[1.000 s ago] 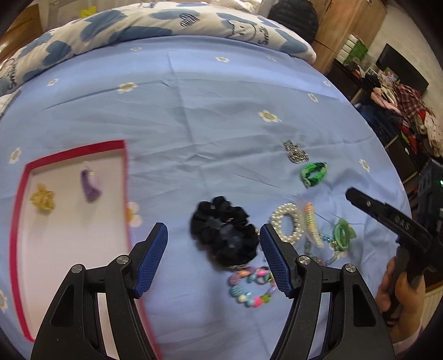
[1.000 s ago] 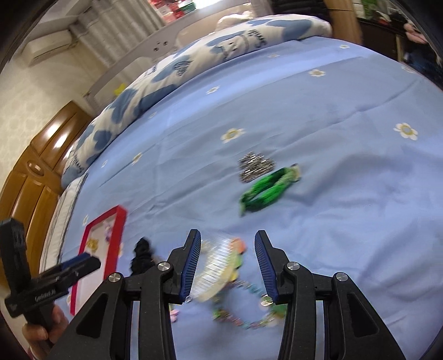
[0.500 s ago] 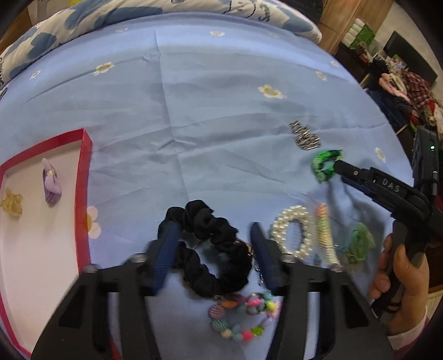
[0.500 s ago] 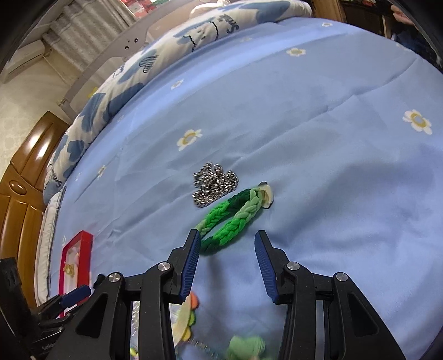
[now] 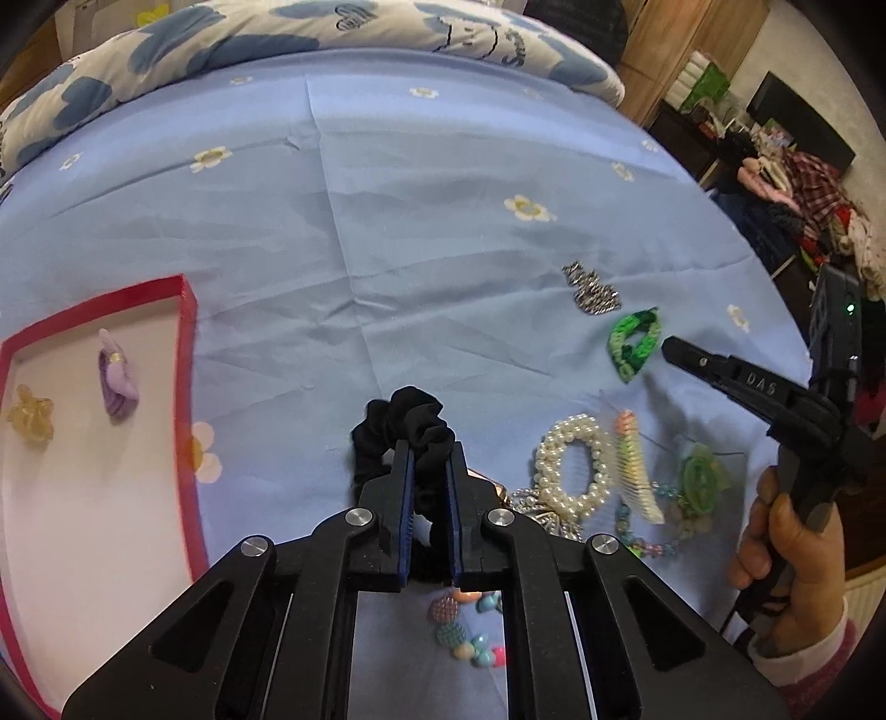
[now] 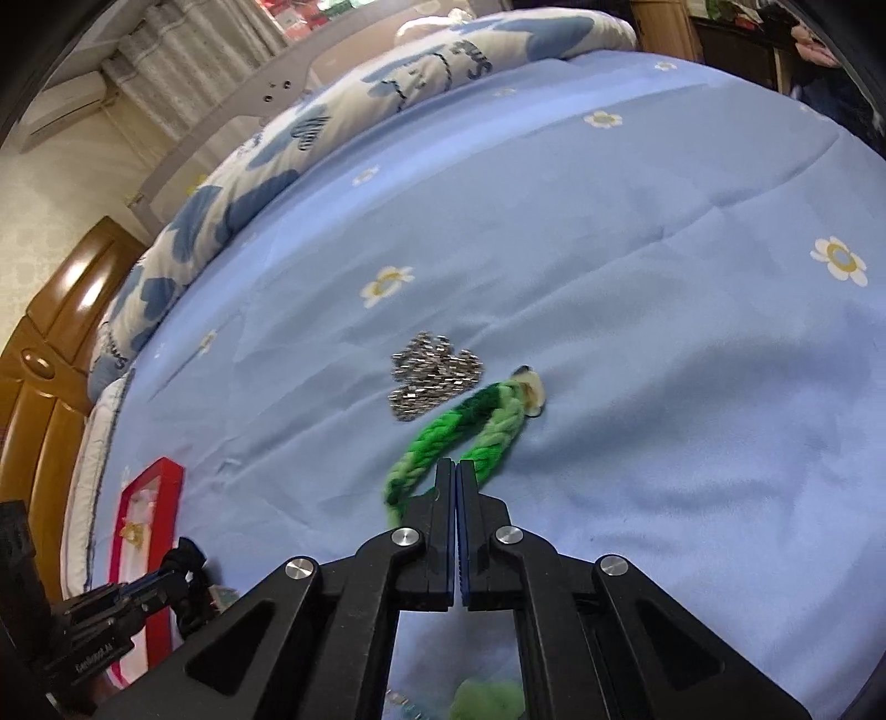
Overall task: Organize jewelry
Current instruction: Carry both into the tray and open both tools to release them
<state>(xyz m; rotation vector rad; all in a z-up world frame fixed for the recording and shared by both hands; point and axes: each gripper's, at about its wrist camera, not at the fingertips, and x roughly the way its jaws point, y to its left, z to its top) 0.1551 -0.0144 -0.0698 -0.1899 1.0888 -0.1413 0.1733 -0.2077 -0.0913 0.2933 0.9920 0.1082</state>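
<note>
Blue flowered bedsheet [image 5: 443, 232] fills both views; a patterned duvet [image 5: 343, 27] lies along its 12 o'clock edge. Red-rimmed tray [image 5: 185, 387] sits at 9 o'clock in the left wrist view, holding 1 purple hair clip [image 5: 116, 382] and 1 yellow hair clip [image 5: 32, 419], apart from each other. Left gripper [image 5: 429, 459]: jaws closing, narrow, with a fold of the black scrunchie [image 5: 404, 423] pinched between the pads. Right gripper [image 6: 455, 471]: jaws fully together at the near end of the green braided bracelet [image 6: 459, 426]; whether a strand is caught between them I cannot tell. Silver chain [image 6: 432, 376] lies just beside the bracelet at 11 o'clock. Pearl bracelet [image 5: 573, 471], comb [image 5: 637, 476] and beaded strands [image 5: 465, 631] cluster at 4 o'clock of the scrunchie.
</note>
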